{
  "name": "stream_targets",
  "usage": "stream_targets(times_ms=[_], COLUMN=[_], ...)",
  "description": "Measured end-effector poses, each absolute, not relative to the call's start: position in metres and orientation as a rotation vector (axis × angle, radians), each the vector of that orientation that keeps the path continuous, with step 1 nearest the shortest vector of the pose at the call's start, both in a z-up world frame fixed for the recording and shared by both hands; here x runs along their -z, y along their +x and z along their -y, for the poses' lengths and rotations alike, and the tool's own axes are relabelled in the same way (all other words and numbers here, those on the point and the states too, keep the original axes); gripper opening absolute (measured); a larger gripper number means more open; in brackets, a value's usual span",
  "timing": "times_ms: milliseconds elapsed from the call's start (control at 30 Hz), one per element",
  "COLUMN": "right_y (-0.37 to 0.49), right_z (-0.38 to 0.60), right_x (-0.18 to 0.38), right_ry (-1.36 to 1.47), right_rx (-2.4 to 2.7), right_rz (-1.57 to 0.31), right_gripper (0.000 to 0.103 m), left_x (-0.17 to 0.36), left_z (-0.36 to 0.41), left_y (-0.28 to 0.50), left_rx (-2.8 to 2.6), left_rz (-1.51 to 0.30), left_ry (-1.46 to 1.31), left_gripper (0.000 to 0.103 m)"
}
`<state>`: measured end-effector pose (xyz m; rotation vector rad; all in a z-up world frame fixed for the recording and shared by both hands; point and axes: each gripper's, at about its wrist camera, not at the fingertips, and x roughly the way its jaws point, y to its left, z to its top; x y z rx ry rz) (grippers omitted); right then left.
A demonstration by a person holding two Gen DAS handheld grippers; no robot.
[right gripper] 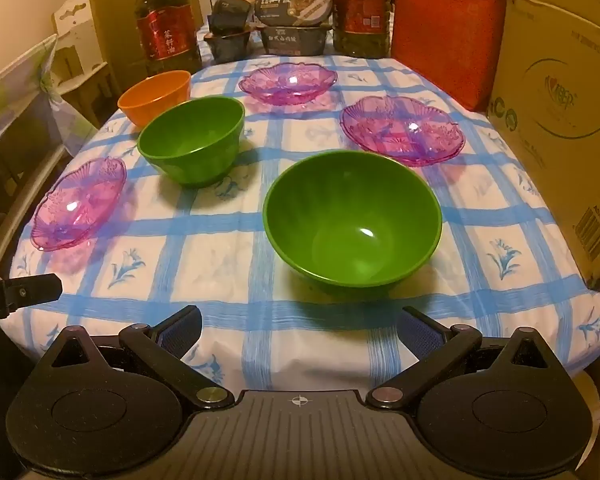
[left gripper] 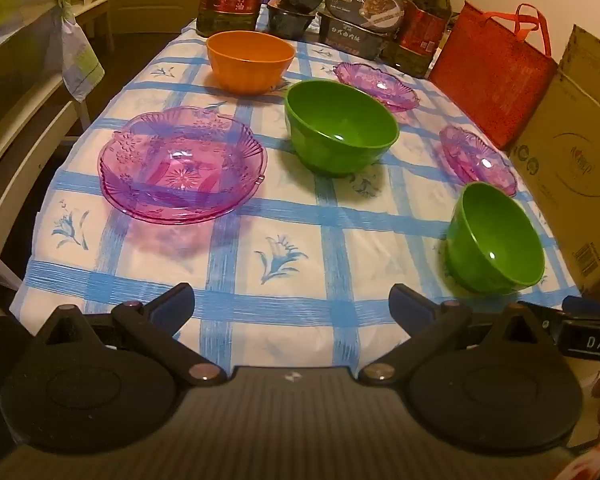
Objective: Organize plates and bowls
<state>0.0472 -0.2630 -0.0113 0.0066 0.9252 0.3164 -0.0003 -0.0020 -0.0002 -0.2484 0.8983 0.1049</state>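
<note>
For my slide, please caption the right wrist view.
Open right claw faces a green bowl among purple plates on a checked tablecloth.

Black grippers (left gripper: 292, 308), blue finger pads (right gripper: 180, 330)

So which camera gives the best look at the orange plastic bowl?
The left wrist view: the orange plastic bowl sits near centre, its rim and fluted side clear. In the right wrist view it is smaller, off to the left, partly behind a green plastic bowl.

A table covered by a blue-checked white tablecloth (right gripper: 300, 344) with flower prints stands in warm, dim, yellowish light. Pale walls (right gripper: 16, 4) rise behind it, white wooden furniture (left gripper: 24, 128) stands along the left, and a large cardboard box (right gripper: 560, 112) flanks the right.
</note>
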Motion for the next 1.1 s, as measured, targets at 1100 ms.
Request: stream_targets(times_ms=[1100], right_y=[0.046], right_z=[0.266], right_x=[0.002], right_ry=[0.033], right_rx=[-0.319], right_rz=[-0.913], right_gripper=[0.103], left_x=[-0.003], left_z=[0.020], left_y=[0.002], left_rx=[-0.036], left_rz=[-0.889], left_ry=[-0.228], left_gripper=[0.102])
